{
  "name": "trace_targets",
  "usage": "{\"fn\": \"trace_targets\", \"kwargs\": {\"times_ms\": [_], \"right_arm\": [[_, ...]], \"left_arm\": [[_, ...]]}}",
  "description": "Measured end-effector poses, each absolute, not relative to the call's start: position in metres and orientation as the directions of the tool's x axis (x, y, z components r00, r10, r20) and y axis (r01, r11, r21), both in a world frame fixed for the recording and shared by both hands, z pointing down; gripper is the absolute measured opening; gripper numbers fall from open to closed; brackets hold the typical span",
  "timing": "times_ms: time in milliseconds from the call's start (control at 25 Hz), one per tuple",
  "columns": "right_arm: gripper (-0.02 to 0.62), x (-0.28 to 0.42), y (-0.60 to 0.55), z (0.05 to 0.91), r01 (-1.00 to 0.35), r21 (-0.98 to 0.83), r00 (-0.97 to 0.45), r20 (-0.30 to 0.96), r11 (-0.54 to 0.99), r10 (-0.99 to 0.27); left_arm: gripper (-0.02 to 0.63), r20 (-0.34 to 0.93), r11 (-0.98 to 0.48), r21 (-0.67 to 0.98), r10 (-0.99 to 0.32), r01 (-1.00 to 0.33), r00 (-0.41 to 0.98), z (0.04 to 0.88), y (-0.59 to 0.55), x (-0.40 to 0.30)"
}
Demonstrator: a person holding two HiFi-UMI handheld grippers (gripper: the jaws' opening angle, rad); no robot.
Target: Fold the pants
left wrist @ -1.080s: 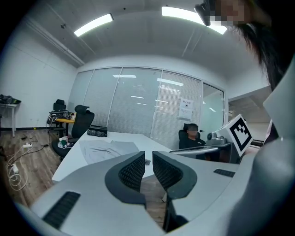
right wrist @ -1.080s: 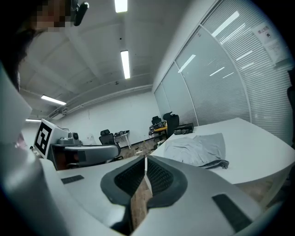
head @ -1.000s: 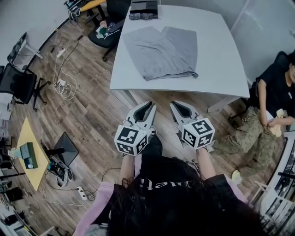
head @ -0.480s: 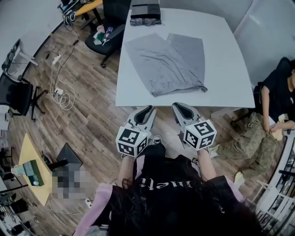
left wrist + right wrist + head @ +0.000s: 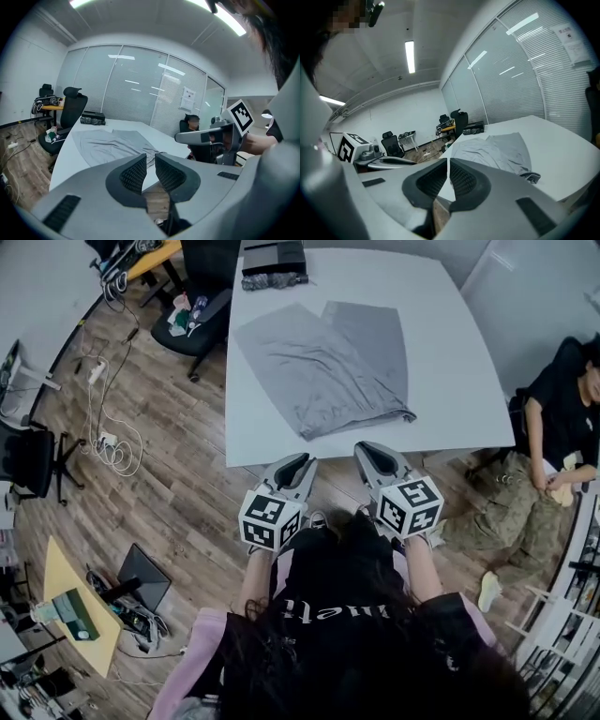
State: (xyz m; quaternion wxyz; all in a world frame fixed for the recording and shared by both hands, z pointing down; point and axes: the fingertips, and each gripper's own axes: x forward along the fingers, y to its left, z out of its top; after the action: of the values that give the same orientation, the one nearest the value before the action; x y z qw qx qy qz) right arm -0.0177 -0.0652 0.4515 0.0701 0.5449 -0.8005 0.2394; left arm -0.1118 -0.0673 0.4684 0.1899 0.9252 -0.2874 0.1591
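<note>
head view alone: yellow table (image 5: 66,568) well apart from pants (image 5: 323,362)

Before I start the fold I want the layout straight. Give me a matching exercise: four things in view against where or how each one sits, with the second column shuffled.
Things:
1. gray pants
2. dark bundle
3. black office chair
4. right gripper

Places or states:
A. at the far edge of the white table
B. on the floor by the table's far left corner
C. laid flat on the table, legs apart
D. shut, empty, short of the table's near edge

Pairs: 1-C; 2-A; 3-B; 4-D
</note>
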Motion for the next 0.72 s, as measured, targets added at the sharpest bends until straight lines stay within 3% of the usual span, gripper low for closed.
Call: {"fn": "trace_targets", "kwargs": {"times_ms": [240, 720], "right_arm": [[0.031, 0.015, -0.075, 0.461, -0.92, -0.3, -0.362, 0.394, 0.254, -0.845], [0.032, 0.078, -0.115, 0.52, -0.933, -0.267, -0.35, 0.509, 0.243, -0.786]], "left_arm": [[0.061, 0.447, -0.754, 0.27, -0.453, -0.599, 0.771, 0.49, -0.081, -0.098], [0.124, 0.586, -0.643, 0.299, -0.46, -0.705, 0.667, 0.56, -0.118, -0.09]]}}
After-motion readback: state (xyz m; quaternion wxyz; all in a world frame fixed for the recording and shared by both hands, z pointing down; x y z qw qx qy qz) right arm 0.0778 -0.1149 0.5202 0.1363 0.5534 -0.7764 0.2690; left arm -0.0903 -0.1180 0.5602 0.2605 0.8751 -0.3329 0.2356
